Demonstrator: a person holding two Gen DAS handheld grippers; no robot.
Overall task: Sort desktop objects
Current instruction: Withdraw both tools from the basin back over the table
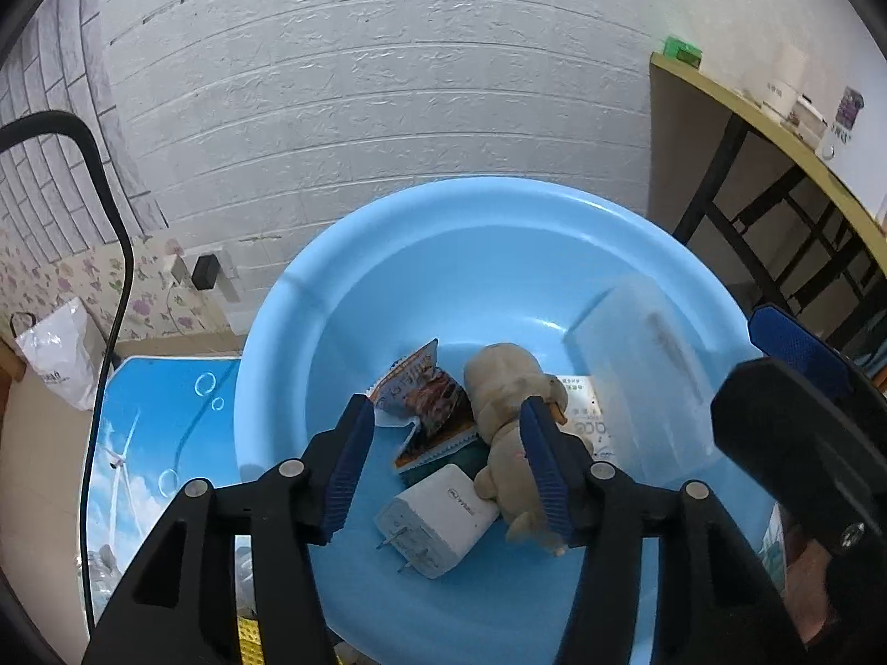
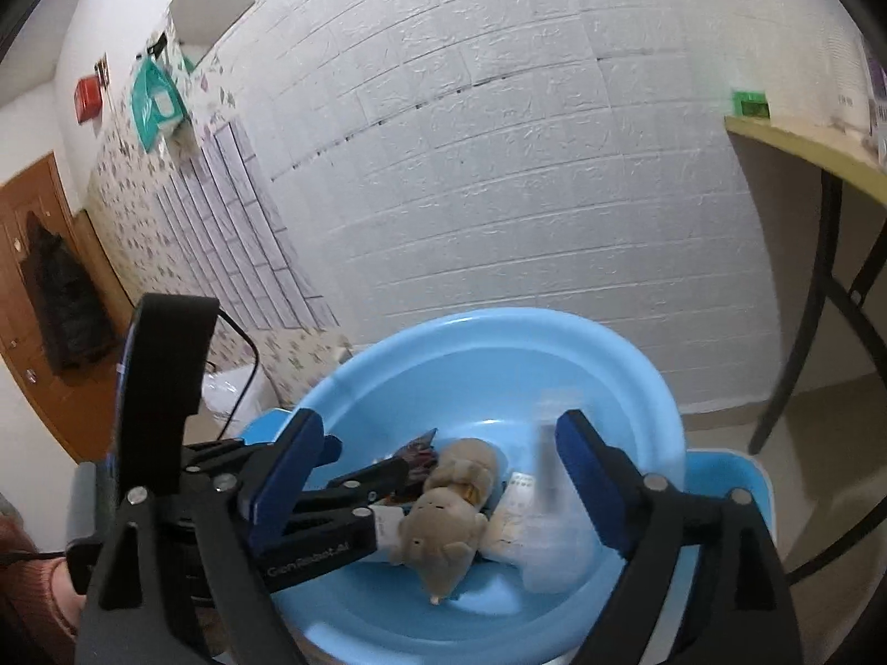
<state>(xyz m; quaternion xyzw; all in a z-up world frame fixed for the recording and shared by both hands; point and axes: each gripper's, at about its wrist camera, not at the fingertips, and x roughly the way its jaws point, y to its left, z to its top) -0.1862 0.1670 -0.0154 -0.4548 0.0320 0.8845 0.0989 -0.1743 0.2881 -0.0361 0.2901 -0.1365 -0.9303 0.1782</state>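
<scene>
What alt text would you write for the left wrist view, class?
The open left gripper hangs over a blue basin holding a plush toy, a white charger, a snack packet and a clear box. The right gripper shows at the right edge; a white brick wall lies behind.

tabletop (image 1: 166, 415): covered with a printed mat of blue sky, bubbles and a wind turbine.
basin (image 1: 266, 388): light blue, round, sits directly on the tabletop; its rim overhangs the mat's right part in the left wrist view.
basin, other view (image 2: 637, 388): blue surface shows beside it at lower right.
cable (image 1: 111, 332): black, comes down past the tabletop's left edge.
near corner: something yellow shows beneath the basin, too hidden to identify.
</scene>
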